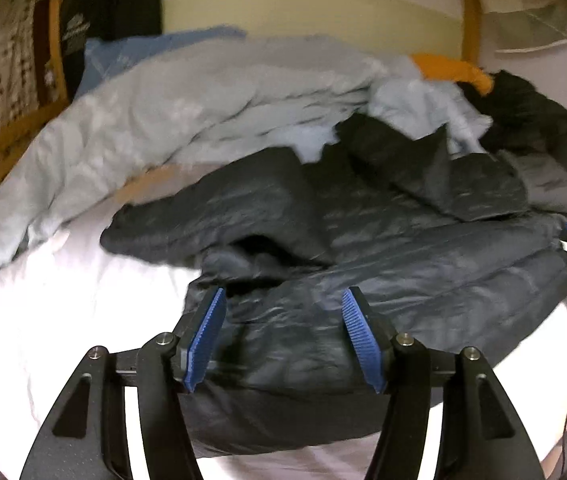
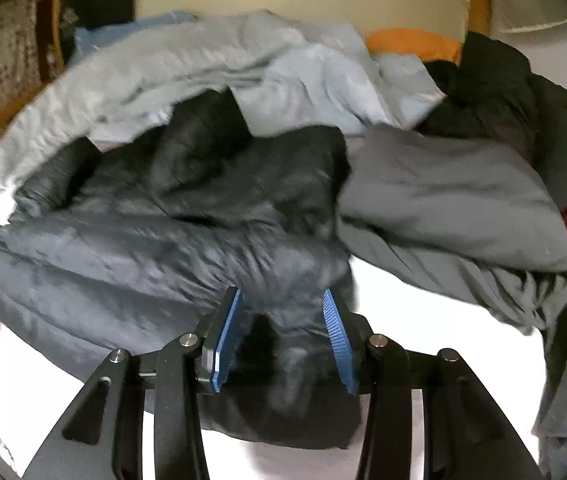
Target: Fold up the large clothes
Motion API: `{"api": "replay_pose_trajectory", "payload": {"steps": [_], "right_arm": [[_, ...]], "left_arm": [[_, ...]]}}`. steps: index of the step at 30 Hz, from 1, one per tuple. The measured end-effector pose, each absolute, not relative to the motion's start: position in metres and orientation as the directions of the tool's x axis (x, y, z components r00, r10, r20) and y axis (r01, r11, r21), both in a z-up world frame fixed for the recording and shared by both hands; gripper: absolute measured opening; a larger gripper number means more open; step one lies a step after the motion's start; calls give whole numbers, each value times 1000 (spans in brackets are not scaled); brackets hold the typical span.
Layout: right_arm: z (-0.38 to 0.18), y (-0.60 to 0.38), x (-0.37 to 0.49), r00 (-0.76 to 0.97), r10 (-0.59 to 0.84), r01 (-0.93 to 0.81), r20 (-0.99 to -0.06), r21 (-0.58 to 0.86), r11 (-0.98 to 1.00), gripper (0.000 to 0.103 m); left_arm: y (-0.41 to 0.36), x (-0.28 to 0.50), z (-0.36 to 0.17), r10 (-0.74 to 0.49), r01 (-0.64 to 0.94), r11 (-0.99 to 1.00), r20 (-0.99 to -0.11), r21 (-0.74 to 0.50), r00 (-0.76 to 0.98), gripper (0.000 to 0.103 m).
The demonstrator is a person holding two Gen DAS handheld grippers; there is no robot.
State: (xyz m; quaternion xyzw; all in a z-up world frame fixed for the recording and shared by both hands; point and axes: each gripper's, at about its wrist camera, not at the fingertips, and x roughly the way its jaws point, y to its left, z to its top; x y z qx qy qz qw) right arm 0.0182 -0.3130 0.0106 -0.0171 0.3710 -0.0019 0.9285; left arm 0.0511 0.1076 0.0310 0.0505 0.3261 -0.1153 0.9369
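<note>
The dark puffer jacket lies on the white bed sheet, and both grippers are at its near edge. The left gripper has its jaws apart; the jacket hem lies between and under them, but the blue pads do not press on it, so I judge that this side is let go and the fabric rests by its own weight. The right gripper has its jaws narrower, with a thick bunch of the jacket pushed up between them. The pads seem to touch the fabric on both sides, but the picture is blurred, and I cannot tell if it is a true grip. Beyond the jaws, a light grey-blue duvet is piled up, and to the right of the right jaws lies a grey garment, just beside the jacket. The fold looks only started.
</note>
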Motion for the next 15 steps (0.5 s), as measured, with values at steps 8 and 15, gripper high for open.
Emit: {"api": "replay_pose_trajectory", "payload": {"steps": [8,15], "right_arm": [[-9,-302,46,649,81,-89,-757,30,996,50],[-36,-305,62,588,69,-46,-806,52,998,54]], "left_arm": [[91,62,13,-264,307,950,-697,-66,667,64],[112,98,-17,-234,195,970,-764,-144,601,64]]}}
